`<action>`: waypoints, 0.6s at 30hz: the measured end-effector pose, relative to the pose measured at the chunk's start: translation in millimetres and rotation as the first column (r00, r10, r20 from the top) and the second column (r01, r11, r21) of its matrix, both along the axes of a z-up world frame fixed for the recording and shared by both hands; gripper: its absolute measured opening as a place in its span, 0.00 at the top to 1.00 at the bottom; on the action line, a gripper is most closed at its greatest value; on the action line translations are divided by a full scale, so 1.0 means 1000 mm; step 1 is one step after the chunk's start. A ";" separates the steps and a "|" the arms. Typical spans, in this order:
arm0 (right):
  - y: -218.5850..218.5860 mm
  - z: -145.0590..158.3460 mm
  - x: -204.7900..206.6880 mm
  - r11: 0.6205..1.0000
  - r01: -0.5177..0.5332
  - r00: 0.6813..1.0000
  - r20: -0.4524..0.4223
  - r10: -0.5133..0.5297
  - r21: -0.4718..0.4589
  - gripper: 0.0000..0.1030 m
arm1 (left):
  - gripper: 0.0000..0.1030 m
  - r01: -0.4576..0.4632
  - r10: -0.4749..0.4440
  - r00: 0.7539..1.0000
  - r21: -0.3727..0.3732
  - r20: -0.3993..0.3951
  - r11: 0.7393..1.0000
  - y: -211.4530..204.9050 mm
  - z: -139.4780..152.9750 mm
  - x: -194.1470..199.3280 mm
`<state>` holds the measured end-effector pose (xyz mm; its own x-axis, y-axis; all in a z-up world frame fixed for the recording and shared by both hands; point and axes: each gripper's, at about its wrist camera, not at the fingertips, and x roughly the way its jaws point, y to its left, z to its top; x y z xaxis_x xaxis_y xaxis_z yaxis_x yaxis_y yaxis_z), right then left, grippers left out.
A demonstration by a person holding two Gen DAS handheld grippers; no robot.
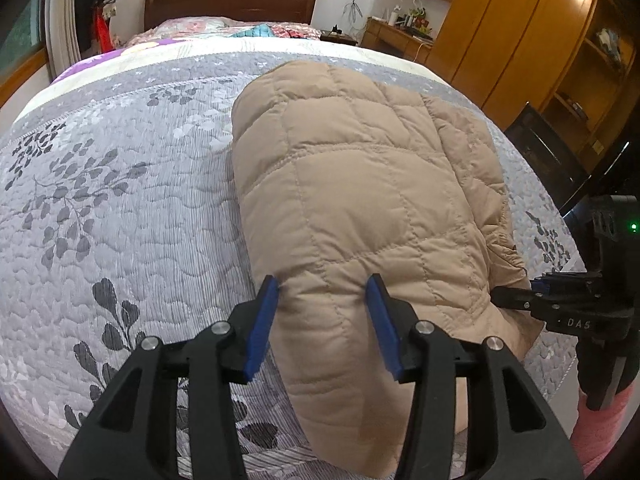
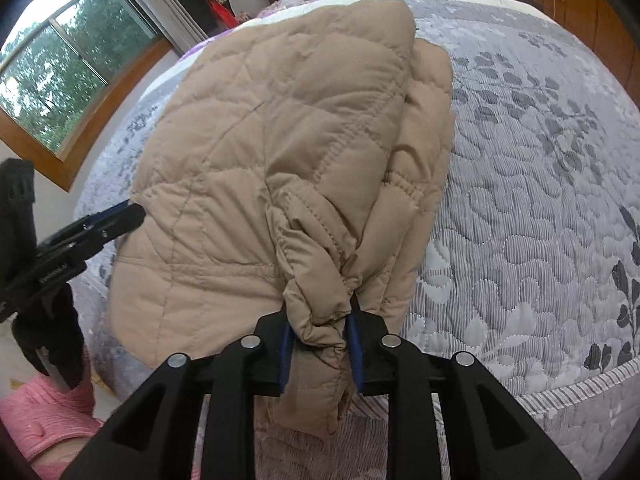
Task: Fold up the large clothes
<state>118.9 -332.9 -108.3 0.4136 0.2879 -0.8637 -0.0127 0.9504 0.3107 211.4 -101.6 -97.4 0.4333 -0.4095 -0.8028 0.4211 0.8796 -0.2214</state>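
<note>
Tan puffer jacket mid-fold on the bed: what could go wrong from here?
1. The right gripper pinches only a bunched wad of the jacket; slick fabric may slip out.
2. The left gripper is open around the near edge, so a right-side pull would likely skew the fold.
3. The near end overhangs the quilt edge and could slide off.

A grey quilted bedspread [image 1: 120,184] with dark leaf prints covers the bed, below a dark wooden headboard [image 1: 230,2]. Wooden wardrobes [image 1: 516,36] line the right wall, beside a cluttered desk [image 1: 394,34]. A wood-framed window [image 2: 60,76] shows green trees.
</note>
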 end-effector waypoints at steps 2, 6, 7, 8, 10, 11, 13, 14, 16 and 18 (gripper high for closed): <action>0.002 -0.004 0.000 1.000 0.002 1.000 0.003 -0.002 -0.004 0.76 | 0.54 -0.001 0.001 1.000 -0.008 -0.006 1.000 0.001 -0.006 0.002; 0.002 -0.005 0.000 1.000 0.011 1.000 0.004 -0.011 0.010 0.76 | 0.52 -0.003 0.003 1.000 -0.015 -0.019 1.000 0.003 -0.012 0.007; 0.005 -0.004 0.001 1.000 0.011 1.000 0.004 -0.011 0.010 0.76 | 0.52 -0.002 0.002 1.000 -0.013 -0.018 1.000 0.003 -0.012 0.007; 0.004 -0.002 0.001 1.000 0.011 1.000 0.007 -0.011 0.010 0.76 | 0.52 0.000 -0.001 1.000 -0.011 -0.015 1.000 0.003 -0.011 0.007; -0.002 0.006 -0.003 1.000 0.009 1.000 0.011 -0.009 0.008 0.74 | 0.52 0.007 -0.007 1.000 -0.009 -0.008 1.000 0.002 -0.008 0.006; -0.004 0.014 -0.005 1.000 0.008 1.000 0.019 -0.008 -0.002 0.71 | 0.52 0.010 -0.010 1.000 -0.009 -0.005 1.000 0.003 -0.007 0.005; -0.007 0.027 -0.008 1.000 0.009 0.999 0.032 -0.009 -0.017 0.65 | 0.52 0.018 -0.018 1.000 -0.016 -0.003 1.000 0.005 0.000 0.005; -0.009 0.036 -0.010 0.999 0.012 0.999 0.044 -0.011 -0.030 0.60 | 0.52 0.019 -0.019 1.000 -0.027 -0.004 0.999 0.008 0.005 0.006; -0.015 0.055 -0.012 0.998 0.030 0.995 0.092 -0.025 -0.050 0.53 | 0.54 0.012 -0.011 1.000 -0.039 0.015 0.999 0.013 0.015 0.008; -0.020 0.070 -0.008 0.999 0.032 0.993 0.119 -0.028 -0.034 0.50 | 0.54 0.001 0.001 0.999 -0.046 0.042 0.999 0.017 0.024 0.011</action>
